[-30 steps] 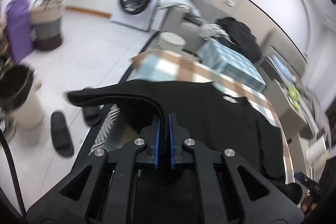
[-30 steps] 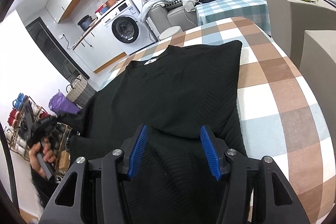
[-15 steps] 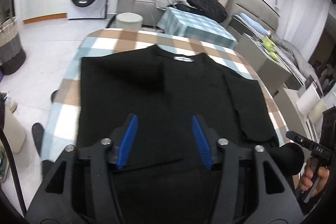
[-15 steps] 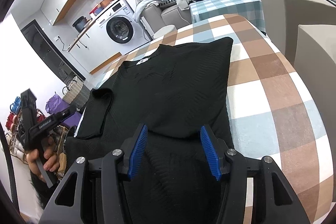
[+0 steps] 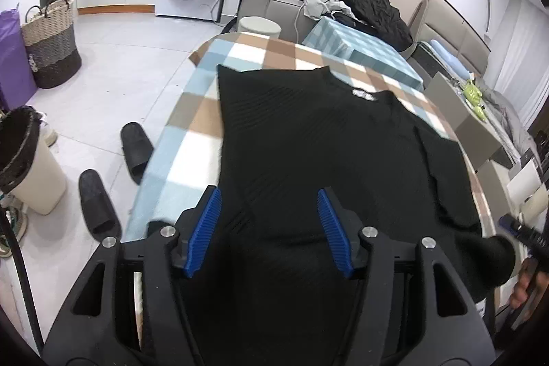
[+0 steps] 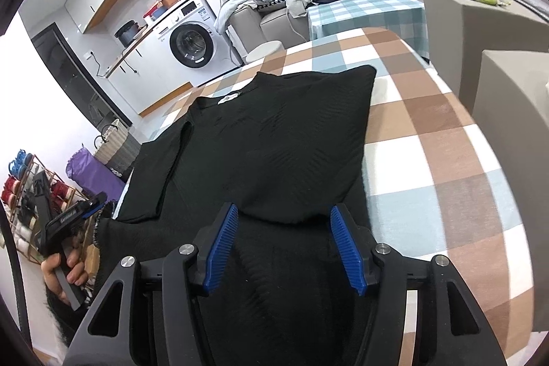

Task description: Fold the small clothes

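Note:
A black ribbed knit top (image 5: 308,143) lies flat on the checked tablecloth (image 5: 192,167), its collar and white label (image 5: 363,95) at the far end. Both side parts are folded in over the body; the left flap (image 6: 154,167) rests flat. My left gripper (image 5: 269,211) hovers over the near hem with its jaws opening and nothing pinched between the blue pads (image 5: 206,222). My right gripper (image 6: 284,228) hangs over the near hem of the same top (image 6: 274,143), jaws also opening, with only flat cloth below them.
The tablecloth (image 6: 446,160) shows bare checks right of the top. A grey box (image 6: 514,84) stands close to the table's right side. On the floor to the left are two black slippers (image 5: 137,150), a lined bin (image 5: 27,160) and a woven basket (image 5: 51,47).
My left gripper was shut on a lifted side of the top; it has let go, opened and drawn back to the near hem. That side now lies folded flat. The right gripper stayed put.

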